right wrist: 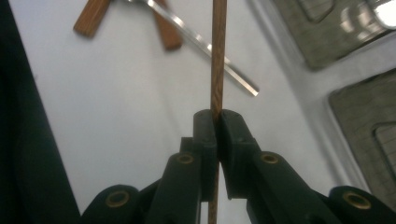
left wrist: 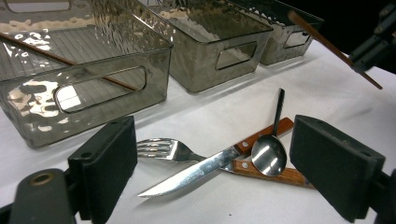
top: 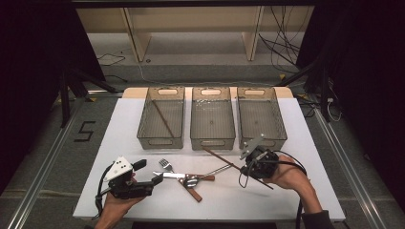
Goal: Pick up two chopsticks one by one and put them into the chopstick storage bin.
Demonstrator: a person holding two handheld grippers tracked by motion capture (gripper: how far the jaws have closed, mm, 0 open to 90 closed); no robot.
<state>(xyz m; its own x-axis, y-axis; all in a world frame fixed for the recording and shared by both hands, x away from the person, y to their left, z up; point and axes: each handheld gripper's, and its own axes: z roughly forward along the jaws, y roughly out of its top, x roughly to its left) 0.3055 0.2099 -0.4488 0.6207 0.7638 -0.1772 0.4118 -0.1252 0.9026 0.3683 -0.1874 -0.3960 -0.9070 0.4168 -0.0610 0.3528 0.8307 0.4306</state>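
Observation:
A thin brown wooden chopstick (top: 224, 160) hangs slanted above the white table (top: 143, 119), with my right gripper (top: 250, 165) shut on it near its middle. In the right gripper view the jaws (right wrist: 217, 117) pinch the chopstick (right wrist: 218, 56), which runs straight up between them. My left gripper (top: 149, 172) rests open at the front left, its jaws (left wrist: 212, 128) wide apart. Just past them lies a crossed pile of a fork (left wrist: 161, 148), a wooden-handled knife (left wrist: 196, 171) and a spoon (left wrist: 269, 154). Another chopstick (top: 162, 118) lies in the left bin (top: 160, 141).
Three clear grey bins stand in a row at the back of the table: the left one, a middle bin (top: 212, 141) and a right bin (top: 282, 129). Pale shelving stands on the floor beyond the table. Black cables trail from both grippers.

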